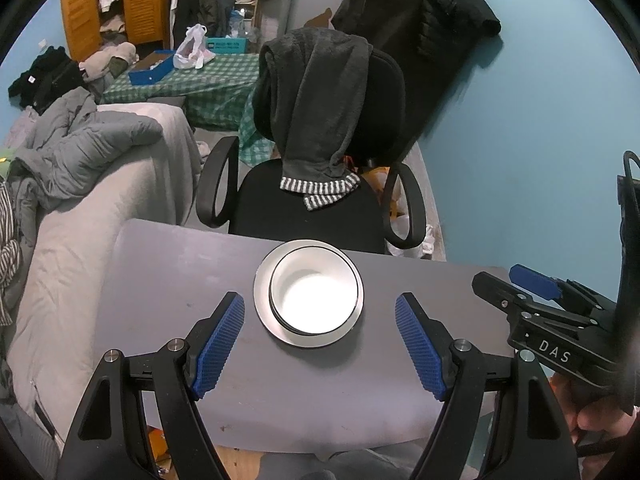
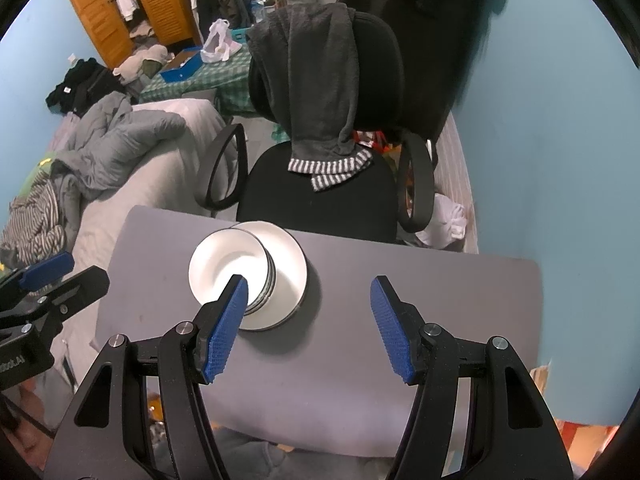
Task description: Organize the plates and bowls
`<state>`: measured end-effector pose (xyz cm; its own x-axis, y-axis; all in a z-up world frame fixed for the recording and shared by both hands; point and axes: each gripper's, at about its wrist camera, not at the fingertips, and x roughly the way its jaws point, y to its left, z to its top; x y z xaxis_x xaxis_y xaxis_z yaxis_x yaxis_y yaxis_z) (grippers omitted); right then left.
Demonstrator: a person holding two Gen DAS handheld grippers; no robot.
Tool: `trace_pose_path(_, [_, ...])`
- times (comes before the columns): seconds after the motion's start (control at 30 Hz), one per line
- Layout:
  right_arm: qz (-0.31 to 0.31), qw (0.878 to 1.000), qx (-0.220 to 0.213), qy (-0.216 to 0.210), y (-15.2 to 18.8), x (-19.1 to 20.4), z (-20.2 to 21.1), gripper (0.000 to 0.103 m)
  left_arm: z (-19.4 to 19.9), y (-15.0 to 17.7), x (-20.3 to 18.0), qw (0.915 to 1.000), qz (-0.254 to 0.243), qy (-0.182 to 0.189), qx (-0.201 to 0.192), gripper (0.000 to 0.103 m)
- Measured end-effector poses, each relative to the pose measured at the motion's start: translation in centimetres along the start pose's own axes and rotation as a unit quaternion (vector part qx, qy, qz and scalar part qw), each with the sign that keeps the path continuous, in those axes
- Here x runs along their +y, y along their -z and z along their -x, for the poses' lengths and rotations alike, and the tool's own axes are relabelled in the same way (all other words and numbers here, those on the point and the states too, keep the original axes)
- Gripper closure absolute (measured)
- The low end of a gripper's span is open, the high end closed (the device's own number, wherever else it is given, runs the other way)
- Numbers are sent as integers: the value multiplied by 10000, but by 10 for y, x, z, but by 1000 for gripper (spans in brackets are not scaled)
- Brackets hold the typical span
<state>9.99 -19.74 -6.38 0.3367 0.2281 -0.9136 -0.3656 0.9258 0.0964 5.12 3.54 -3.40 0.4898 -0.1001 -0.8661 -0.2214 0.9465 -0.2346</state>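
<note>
Bowl [image 1: 316, 300]: round, glossy white, nested on round plates [image 1: 308, 338].
Table [image 1: 180, 280]: matte grey, beneath the stack.
Left gripper [image 1: 320, 344]: released, ribbed blue pads.
Right gripper [image 2: 310, 326]: released.

I'm working in a lived-in bedroom at home: a bed [image 1: 92, 216] with a rumpled grey duvet [image 1: 84, 148] sits beside the desk [image 1: 192, 280]. Clothes hang by an orange louvred wardrobe [image 1: 80, 8], and a hoodie [image 1: 320, 104] drapes the office chair [image 1: 384, 92].

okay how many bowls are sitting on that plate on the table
1 that I can make out: a white bowl on the plate near the far edge of the grey table. Dark rings under its rim hint at more nested beneath, but I cannot tell.
</note>
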Motion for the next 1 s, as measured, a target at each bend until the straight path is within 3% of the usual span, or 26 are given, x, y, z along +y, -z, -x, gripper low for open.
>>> trace_pose_path(0.77, [131, 9999, 41, 48, 2, 6, -1, 40, -7, 4, 1, 9995, -66, -262, 168, 24])
trace_pose_path(1.0, [149, 9999, 48, 47, 3, 7, -2, 40, -5, 7, 10, 9996, 102, -207, 151, 19])
